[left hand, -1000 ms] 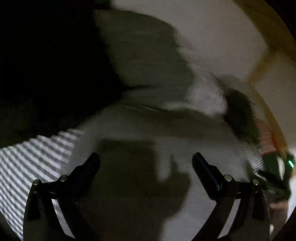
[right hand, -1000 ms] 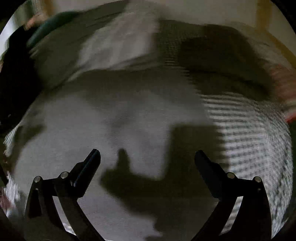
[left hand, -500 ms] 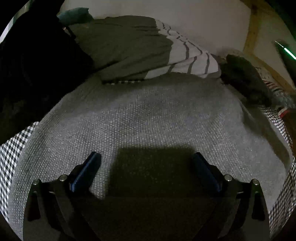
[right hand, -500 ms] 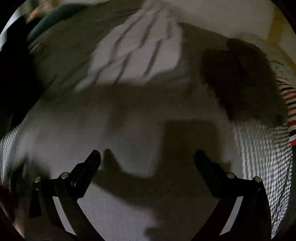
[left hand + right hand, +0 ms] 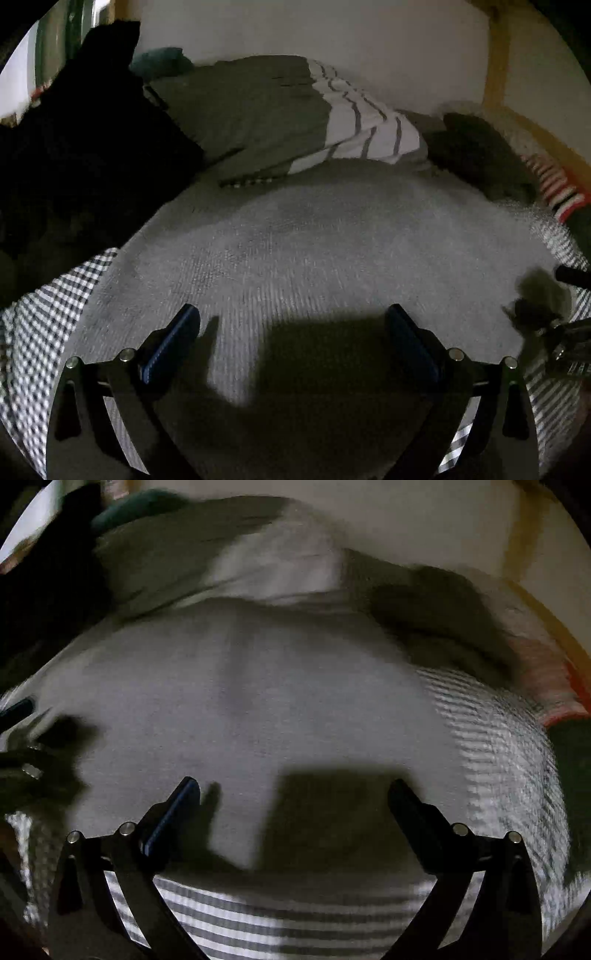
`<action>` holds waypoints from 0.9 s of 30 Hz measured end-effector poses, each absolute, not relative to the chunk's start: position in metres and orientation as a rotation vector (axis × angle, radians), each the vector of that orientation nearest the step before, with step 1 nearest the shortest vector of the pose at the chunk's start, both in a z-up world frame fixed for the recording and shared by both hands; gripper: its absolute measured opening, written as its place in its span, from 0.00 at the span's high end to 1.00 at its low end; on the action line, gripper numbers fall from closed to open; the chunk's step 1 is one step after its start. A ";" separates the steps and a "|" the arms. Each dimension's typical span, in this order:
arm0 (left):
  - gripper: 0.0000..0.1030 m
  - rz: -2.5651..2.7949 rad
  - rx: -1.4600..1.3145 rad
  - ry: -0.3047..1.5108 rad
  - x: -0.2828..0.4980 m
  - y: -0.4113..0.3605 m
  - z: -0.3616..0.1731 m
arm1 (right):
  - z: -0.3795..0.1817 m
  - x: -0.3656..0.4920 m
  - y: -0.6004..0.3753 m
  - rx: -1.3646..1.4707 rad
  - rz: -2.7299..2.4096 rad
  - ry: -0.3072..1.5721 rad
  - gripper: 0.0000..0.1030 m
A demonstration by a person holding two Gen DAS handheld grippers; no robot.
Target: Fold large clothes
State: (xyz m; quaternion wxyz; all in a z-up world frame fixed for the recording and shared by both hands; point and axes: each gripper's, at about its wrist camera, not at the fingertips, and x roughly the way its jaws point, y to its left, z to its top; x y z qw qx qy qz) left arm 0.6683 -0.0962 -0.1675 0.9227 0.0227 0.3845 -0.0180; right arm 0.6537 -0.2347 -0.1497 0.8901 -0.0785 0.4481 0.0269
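1. While both claws hang over the bed, my left gripper (image 5: 291,325) stands wide, nothing between its blue-padded fingers (image 5: 171,341), above a grey knitted sweater (image 5: 332,236) spread flat.
2. My right gripper (image 5: 293,799) is just as wide and empty, over the same sweater (image 5: 258,701), whose near edge ends just short of the claw's base.
3. Under the sweater lies a checked sheet (image 5: 40,314), showing at the left and right edges and along the near side in the right wrist view (image 5: 258,919).
4. Behind the sweater, against the pale wall (image 5: 332,33), sits a grey and white striped garment (image 5: 351,125), a black pile (image 5: 81,140) to its left, a dark bundle (image 5: 480,155) to its right.
5. At far right, a red and white striped cloth (image 5: 557,184) lies beside a wooden frame (image 5: 496,62).
6. The right wrist view is blurred; finer detail there I cannot tell.
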 end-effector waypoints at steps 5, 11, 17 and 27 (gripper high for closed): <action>0.04 -0.060 0.014 0.767 0.660 -0.086 -0.188 | -0.164 0.647 -0.269 -0.119 -0.009 0.960 0.03; 0.04 -0.043 0.024 0.741 0.658 -0.088 -0.192 | -0.143 0.620 -0.308 -0.083 -0.078 0.876 0.03; 0.04 -0.040 0.029 0.744 0.658 -0.088 -0.190 | -0.165 0.637 -0.266 -0.183 0.021 0.913 0.03; 0.04 -0.037 0.020 0.748 0.657 -0.087 -0.185 | -0.145 0.577 -0.397 0.419 -0.097 0.838 0.03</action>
